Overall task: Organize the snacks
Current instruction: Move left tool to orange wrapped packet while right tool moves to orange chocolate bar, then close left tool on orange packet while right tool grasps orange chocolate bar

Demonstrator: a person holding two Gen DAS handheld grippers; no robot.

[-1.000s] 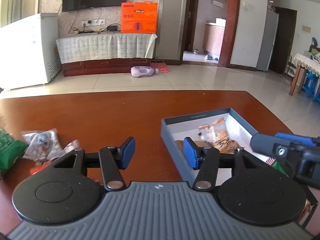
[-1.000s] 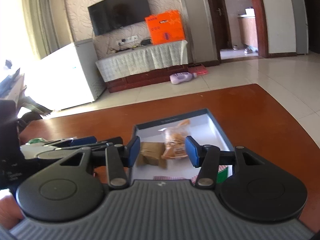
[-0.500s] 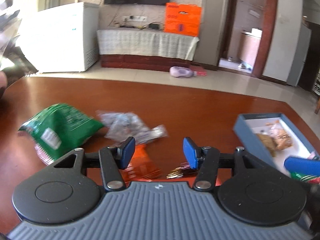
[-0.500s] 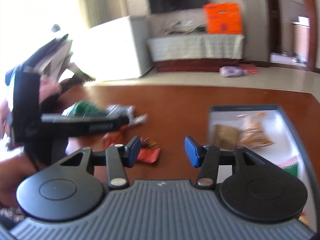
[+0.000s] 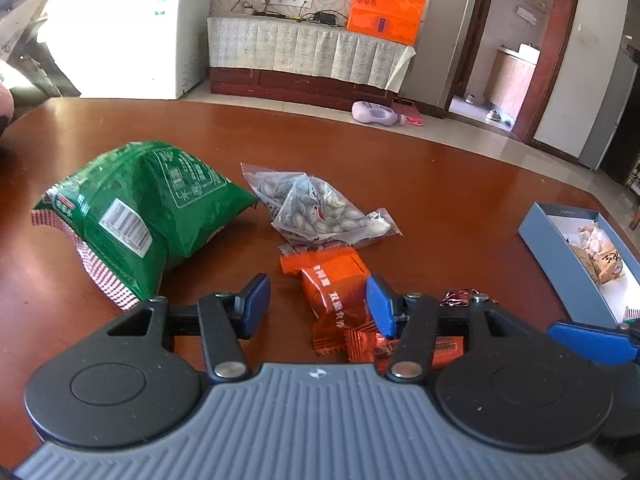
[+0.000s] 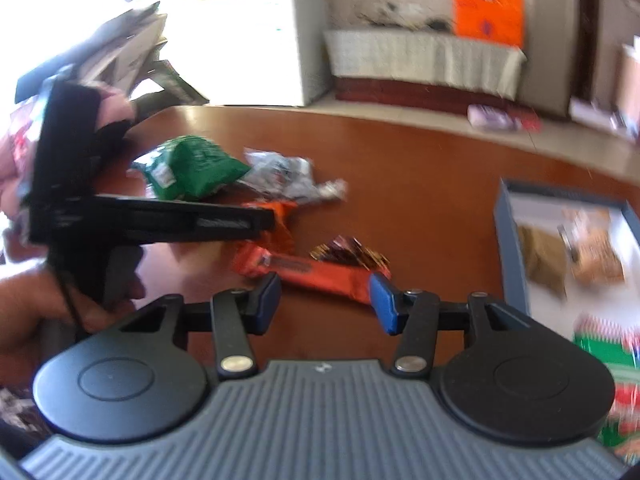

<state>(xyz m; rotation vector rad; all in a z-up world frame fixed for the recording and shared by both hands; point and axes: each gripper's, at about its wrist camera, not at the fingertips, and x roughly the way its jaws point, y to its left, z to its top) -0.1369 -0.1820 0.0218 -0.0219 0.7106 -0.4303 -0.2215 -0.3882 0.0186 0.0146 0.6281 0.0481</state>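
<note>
Loose snacks lie on the brown table: a green bag (image 5: 136, 212) (image 6: 188, 168), a clear packet of seeds (image 5: 316, 210) (image 6: 288, 174), orange packets (image 5: 336, 292) (image 6: 316, 270) and a small dark red wrapper (image 5: 460, 296) (image 6: 352, 254). A blue box (image 5: 560, 264) (image 6: 510, 252) at the right holds several snacks. My left gripper (image 5: 318, 306) is open and empty, just above the orange packets. My right gripper (image 6: 324, 302) is open and empty, near the orange packet. The left gripper shows from the side in the right wrist view (image 6: 264, 220).
The table's far edge curves across both views. Beyond it are a tiled floor, a white freezer (image 5: 148, 28), a cloth-covered TV stand (image 5: 308, 50) with an orange box (image 5: 384, 14), and a purple bottle (image 5: 374, 114) on the floor.
Both grippers have swung left, away from the blue box and toward the pile of loose snacks. Both stay open and empty.
</note>
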